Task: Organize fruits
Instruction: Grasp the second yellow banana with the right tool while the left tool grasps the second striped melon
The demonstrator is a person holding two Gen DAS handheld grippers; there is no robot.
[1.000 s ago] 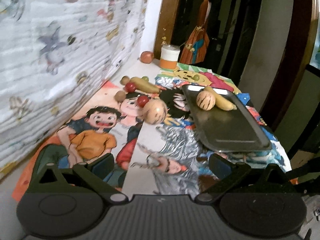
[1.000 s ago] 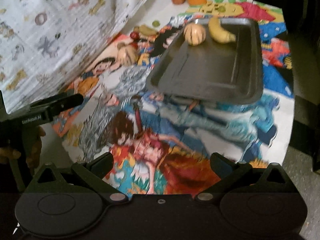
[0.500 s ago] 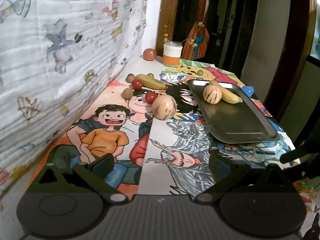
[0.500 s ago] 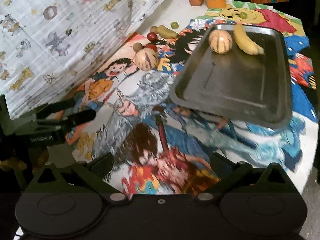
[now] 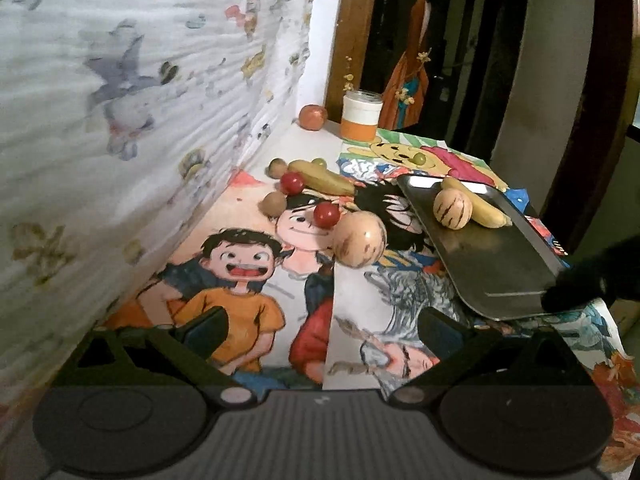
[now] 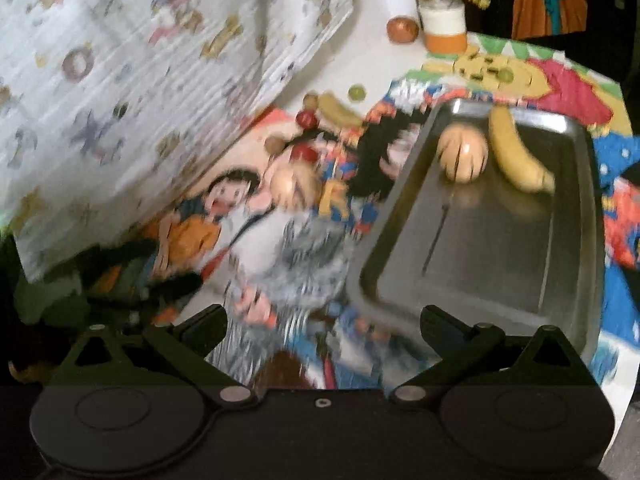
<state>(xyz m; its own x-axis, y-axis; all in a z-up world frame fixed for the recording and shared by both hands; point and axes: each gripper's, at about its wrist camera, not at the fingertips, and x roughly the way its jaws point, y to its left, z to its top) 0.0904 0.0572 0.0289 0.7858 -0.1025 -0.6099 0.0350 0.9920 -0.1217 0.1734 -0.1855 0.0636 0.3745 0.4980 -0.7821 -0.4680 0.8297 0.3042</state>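
A dark metal tray (image 5: pixel 496 264) (image 6: pixel 500 264) lies at the table's right side, holding a striped pale melon (image 5: pixel 453 209) (image 6: pixel 463 153) and a banana (image 5: pixel 480 207) (image 6: pixel 516 152). Left of the tray a second striped melon (image 5: pixel 360 239) (image 6: pixel 294 184) rests on the cartoon cloth. Behind it lie two red tomatoes (image 5: pixel 326 214), brown round fruits (image 5: pixel 274 203), a banana (image 5: pixel 324 178), green grapes (image 5: pixel 419 157) and an apple (image 5: pixel 313 117). My left gripper (image 5: pixel 320 330) is open and empty, short of the loose melon. My right gripper (image 6: pixel 322 330) is open and empty, at the tray's near left corner.
An orange-and-white jar (image 5: pixel 361 115) stands at the back by a door frame. A patterned white sheet (image 5: pixel 140 100) hangs along the left. The table's right edge (image 5: pixel 616 344) drops off just past the tray. The right wrist view is blurred.
Both grippers have moved forward toward the fruit and tray. The right gripper's dark tip now shows at the right edge of the left wrist view.
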